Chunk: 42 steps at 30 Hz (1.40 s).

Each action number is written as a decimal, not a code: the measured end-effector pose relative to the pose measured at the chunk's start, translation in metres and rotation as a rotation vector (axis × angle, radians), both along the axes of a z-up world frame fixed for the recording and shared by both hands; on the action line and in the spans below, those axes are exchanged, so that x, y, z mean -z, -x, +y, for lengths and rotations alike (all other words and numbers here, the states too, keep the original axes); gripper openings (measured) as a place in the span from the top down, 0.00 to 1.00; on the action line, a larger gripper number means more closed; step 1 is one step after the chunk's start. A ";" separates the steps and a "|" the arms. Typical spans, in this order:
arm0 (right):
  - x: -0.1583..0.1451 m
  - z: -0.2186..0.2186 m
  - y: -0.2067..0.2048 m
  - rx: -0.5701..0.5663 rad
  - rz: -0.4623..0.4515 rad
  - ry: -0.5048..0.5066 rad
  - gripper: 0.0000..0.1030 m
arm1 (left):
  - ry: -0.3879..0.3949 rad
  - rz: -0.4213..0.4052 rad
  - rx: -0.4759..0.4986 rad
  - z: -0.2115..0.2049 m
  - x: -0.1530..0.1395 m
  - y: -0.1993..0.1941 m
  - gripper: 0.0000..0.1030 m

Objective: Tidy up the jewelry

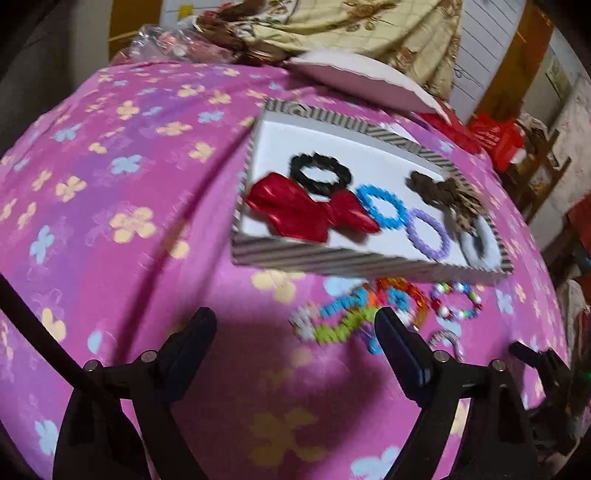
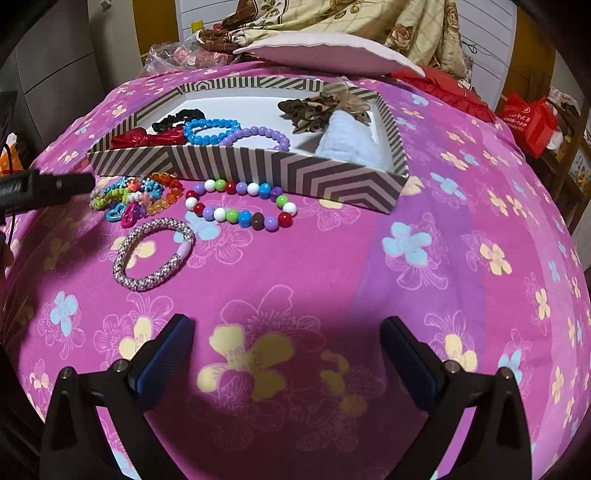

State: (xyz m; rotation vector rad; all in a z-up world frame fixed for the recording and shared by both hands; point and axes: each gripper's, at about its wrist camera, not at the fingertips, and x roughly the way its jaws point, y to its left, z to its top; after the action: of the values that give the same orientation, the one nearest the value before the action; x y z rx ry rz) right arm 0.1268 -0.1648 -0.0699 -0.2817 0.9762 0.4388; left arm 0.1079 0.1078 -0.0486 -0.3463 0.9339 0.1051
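Note:
A striped box (image 2: 258, 170) (image 1: 325, 256) lies on the pink flowered bedspread. It holds a red bow (image 1: 306, 210), a black scrunchie (image 1: 319, 173), a blue bead bracelet (image 2: 210, 129), a purple bead bracelet (image 2: 258, 136), a brown bow (image 2: 325, 107) and a pale blue scrunchie (image 2: 347, 142). In front of the box lie a multicolour bead bracelet (image 2: 240, 205), a silver woven bangle (image 2: 153, 254) and a pile of colourful bracelets (image 2: 136, 197) (image 1: 365, 310). My left gripper (image 1: 295, 332) is open and empty, above the bed beside the pile. My right gripper (image 2: 288, 343) is open and empty, well short of the bangle.
A white pillow (image 2: 325, 51) and a floral blanket (image 2: 369, 22) lie behind the box. A plastic bag (image 2: 173, 55) sits at the back left. Red bags (image 2: 528, 122) stand off the bed at the right. The left gripper's tip (image 2: 55, 184) shows at the left of the right wrist view.

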 end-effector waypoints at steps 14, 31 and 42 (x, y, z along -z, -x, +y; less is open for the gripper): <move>0.000 0.000 0.000 0.000 0.000 0.000 0.00 | -0.208 0.079 0.133 -0.036 0.015 -0.008 0.73; 0.000 0.000 0.001 0.000 -0.004 0.000 0.00 | -0.210 0.035 0.203 -0.047 0.010 -0.014 1.00; 0.000 -0.001 0.003 -0.024 -0.023 -0.015 0.00 | -0.054 -0.149 0.143 -0.024 -0.028 0.015 1.00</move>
State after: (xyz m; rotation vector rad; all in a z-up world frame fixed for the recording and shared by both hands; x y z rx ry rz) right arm 0.1233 -0.1657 -0.0702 -0.2842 0.9476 0.4635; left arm 0.0932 0.0843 -0.0208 -0.2327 0.8043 -0.0263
